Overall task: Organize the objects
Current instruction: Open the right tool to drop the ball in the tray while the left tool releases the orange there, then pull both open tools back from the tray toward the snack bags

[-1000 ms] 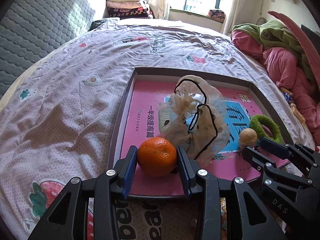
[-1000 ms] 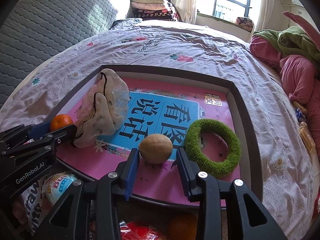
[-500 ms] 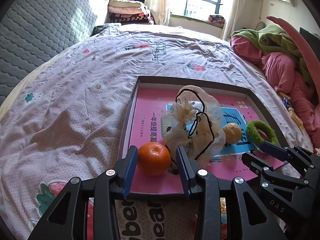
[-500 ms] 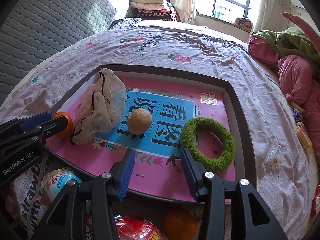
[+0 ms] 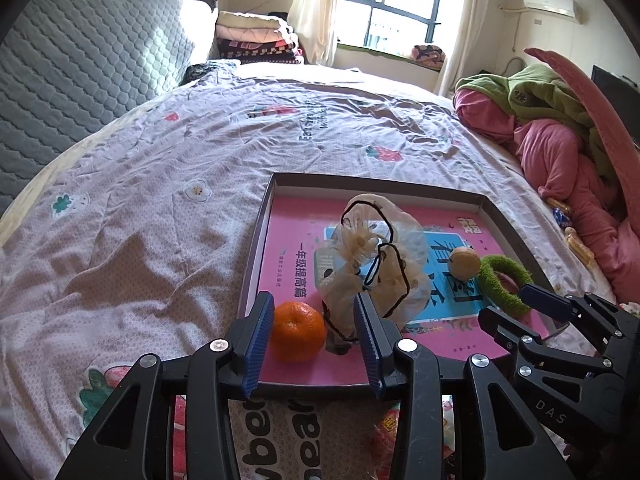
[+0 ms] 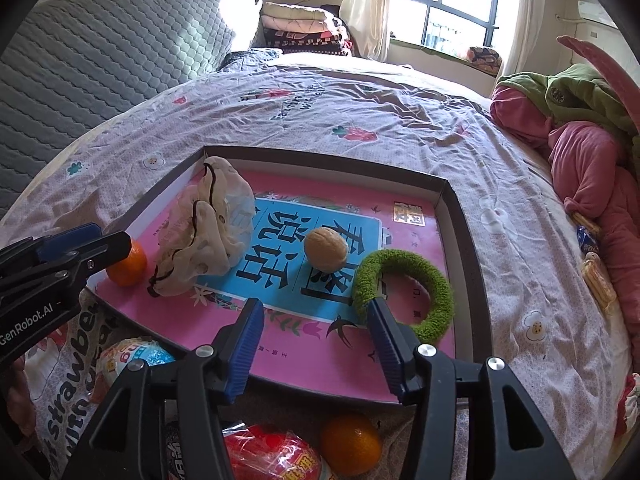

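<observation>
A shallow box tray (image 5: 256,256) (image 6: 448,200) with a pink and blue printed bottom lies on the bed. In it are an orange mandarin (image 5: 297,331) (image 6: 127,263), a crumpled sheer bag (image 5: 376,260) (image 6: 208,232), a walnut (image 5: 464,263) (image 6: 325,249) and a green fuzzy ring (image 5: 500,284) (image 6: 404,292). My left gripper (image 5: 314,340) is open, its fingers either side of the mandarin with gaps. My right gripper (image 6: 314,340) is open and empty, drawn back from the walnut, over the tray's near edge.
Below the tray's near edge lie snack packets (image 6: 276,456), a second mandarin (image 6: 351,444) and a printed bag (image 5: 276,432). Pink and green clothes (image 5: 560,128) are piled at the right. A grey headboard (image 5: 80,60) stands at the left.
Both grippers opened and pulled back. The right one let go of the walnut, which rolled deeper into the tray. The left one released the mandarin, which stays near the tray's front left.
</observation>
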`<state>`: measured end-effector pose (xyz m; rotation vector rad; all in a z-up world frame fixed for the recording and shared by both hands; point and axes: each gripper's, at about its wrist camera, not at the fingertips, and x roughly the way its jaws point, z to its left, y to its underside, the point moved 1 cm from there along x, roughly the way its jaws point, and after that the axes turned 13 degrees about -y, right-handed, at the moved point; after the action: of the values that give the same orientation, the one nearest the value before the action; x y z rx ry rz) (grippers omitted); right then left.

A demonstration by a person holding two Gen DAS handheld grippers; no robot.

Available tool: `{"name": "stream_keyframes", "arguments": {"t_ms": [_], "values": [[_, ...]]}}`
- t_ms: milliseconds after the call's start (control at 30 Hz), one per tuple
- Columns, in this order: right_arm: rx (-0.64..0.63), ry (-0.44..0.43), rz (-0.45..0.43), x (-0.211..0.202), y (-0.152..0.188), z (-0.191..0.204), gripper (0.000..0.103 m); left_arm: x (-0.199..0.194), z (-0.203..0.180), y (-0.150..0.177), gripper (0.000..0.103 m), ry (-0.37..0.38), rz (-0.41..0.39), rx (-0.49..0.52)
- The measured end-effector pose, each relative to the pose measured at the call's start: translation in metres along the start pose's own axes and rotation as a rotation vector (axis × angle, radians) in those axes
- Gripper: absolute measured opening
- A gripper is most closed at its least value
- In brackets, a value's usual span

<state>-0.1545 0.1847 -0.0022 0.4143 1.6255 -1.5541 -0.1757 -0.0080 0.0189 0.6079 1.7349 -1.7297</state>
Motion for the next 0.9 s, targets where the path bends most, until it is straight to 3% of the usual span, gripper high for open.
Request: {"name": "stream_keyframes", "arguments": {"t_ms": [900], "values": [[-0.023,-0.018,-0.159,-0.06,-0.001,0.006,0.066,-0.056,-0.01,0.009,0.061,0.012,-0.14,0.069]]}}
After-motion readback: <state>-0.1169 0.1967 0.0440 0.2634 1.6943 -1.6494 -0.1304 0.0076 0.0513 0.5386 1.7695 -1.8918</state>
